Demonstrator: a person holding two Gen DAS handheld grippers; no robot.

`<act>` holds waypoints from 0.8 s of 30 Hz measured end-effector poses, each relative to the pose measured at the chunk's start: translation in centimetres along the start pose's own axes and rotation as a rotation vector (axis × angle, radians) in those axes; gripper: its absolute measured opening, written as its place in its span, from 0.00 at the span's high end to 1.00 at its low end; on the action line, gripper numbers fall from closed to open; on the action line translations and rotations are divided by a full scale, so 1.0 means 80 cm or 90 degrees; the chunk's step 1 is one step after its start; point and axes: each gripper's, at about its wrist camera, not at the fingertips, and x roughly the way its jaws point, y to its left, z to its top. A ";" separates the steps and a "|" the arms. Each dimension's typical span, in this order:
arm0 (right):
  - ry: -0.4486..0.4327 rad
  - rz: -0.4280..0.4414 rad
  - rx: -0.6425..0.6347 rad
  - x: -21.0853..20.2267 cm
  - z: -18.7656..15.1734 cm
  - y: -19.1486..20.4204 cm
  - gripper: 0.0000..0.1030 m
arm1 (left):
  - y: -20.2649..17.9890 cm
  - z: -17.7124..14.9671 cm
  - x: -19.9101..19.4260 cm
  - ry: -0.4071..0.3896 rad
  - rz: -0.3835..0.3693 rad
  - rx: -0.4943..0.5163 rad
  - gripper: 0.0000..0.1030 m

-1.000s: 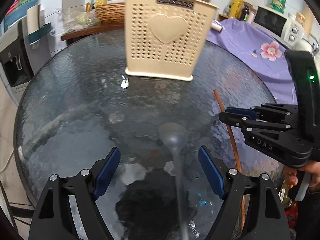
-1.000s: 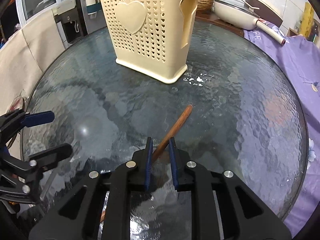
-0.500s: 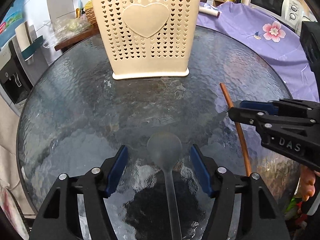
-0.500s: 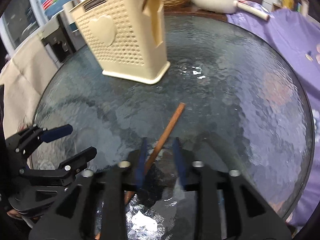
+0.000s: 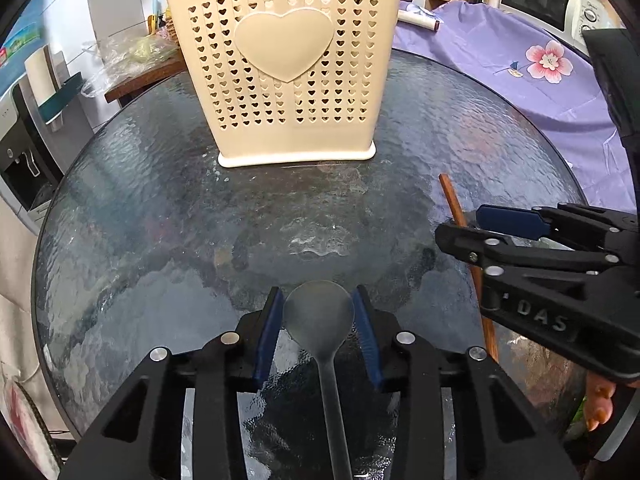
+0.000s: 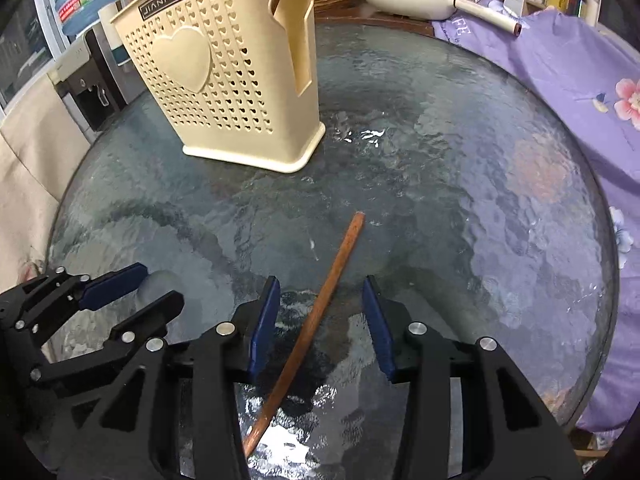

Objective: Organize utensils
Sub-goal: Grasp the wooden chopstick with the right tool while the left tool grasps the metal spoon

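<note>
Barely begun: left tongs [image 5: 319, 322] closing around spoon [image 5: 320, 316]; right tongs [image 6: 319, 322] open, closing over chopstick [image 6: 320, 312]; holder [image 5: 286, 64] awaits both.

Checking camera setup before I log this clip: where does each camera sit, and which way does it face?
Left wrist: on the left gripper, angled down at the spoon between its closing jaws; right gripper and some fingers at the right edge.
Right wrist: on the right gripper, angled down at the chopstick, untouched between its jaws; left gripper at the left.
Shared: glass table, cream utensil holder, chopstick, purple cloth.
</note>
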 end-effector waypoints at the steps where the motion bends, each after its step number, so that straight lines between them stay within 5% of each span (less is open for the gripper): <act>1: 0.001 -0.005 -0.001 0.001 0.001 0.001 0.63 | 0.003 -0.001 0.000 0.001 -0.003 -0.002 0.66; 15: 0.000 -0.041 -0.033 0.005 0.002 0.016 0.87 | 0.005 0.001 0.000 0.013 -0.015 -0.003 0.65; 24: -0.010 -0.029 -0.027 0.006 0.001 0.013 0.90 | 0.006 0.001 0.001 0.008 -0.022 -0.018 0.66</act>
